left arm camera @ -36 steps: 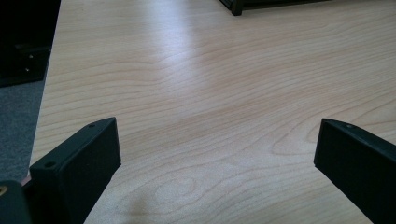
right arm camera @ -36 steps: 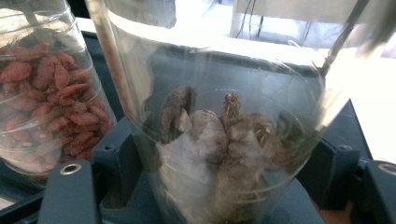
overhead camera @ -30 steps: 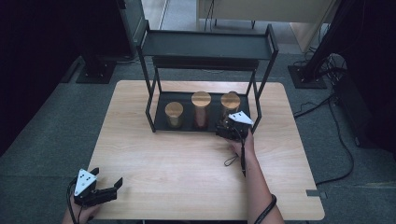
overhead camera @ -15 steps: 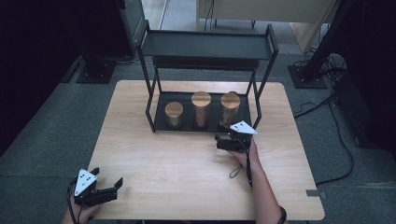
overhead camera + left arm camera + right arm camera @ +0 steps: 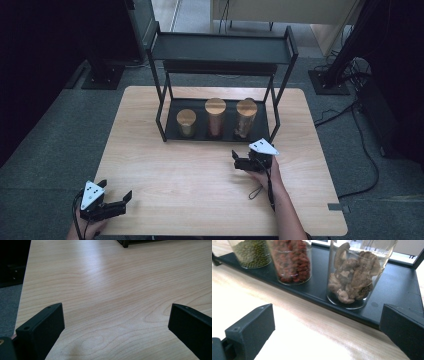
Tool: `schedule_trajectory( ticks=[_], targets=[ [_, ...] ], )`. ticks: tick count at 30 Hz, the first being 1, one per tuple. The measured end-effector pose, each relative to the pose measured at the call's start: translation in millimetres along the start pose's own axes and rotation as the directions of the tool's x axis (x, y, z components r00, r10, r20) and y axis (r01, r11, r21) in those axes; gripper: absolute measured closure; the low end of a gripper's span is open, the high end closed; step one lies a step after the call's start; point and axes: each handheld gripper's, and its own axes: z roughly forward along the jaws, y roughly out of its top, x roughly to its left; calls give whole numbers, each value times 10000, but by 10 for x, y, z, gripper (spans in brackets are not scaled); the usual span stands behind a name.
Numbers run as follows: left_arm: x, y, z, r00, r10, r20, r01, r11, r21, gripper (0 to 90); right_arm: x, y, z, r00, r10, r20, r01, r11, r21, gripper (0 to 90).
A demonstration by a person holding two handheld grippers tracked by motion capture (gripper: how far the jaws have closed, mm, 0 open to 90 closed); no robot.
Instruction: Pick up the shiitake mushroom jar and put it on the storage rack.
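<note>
Hovering just right of centre in the high view, the right gripper point(image 5: 243, 163) has its jaws spread wide and holds nothing. It faces 3 jars on the black rack point(image 5: 172, 120); the nearest, the jar of dried mushrooms point(image 5: 354, 272), stands at the upper right of its own view. At lower left, the left gripper point(image 5: 111, 202) gapes empty over the table point(image 5: 175, 165).

Mushroom jar on the rack's bottom shelf

The clear glass jar of dried mushrooms point(image 5: 355, 275) stands upright with a wooden lid at the right end of a row of three on the black shelf point(image 5: 397, 287), unheld.
</note>
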Motion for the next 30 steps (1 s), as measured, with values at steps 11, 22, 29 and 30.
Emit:
schedule_trajectory(
  ticks=[11,22,29,30],
  targets=[
    [-3,0,-1,10000,75,-19,-75,10000,-10,6,47,-90,-176,9997,-232,-103,232,9997,-85,0],
    [-8,2,3,9999,99,-40,-99,9999,45,7,49,-181,-360,9998,-153,-126,149,9995,-269,0],
    [-14,2,5,9999,165,-13,-165,9998,57,7,63,-240,-475,9995,-263,-154,259,9994,-236,0],
    [-12,2,5,9999,148,-1,-148,9999,58,7,63,-249,-496,9996,-240,-149,236,9994,-256,0]
  ],
)
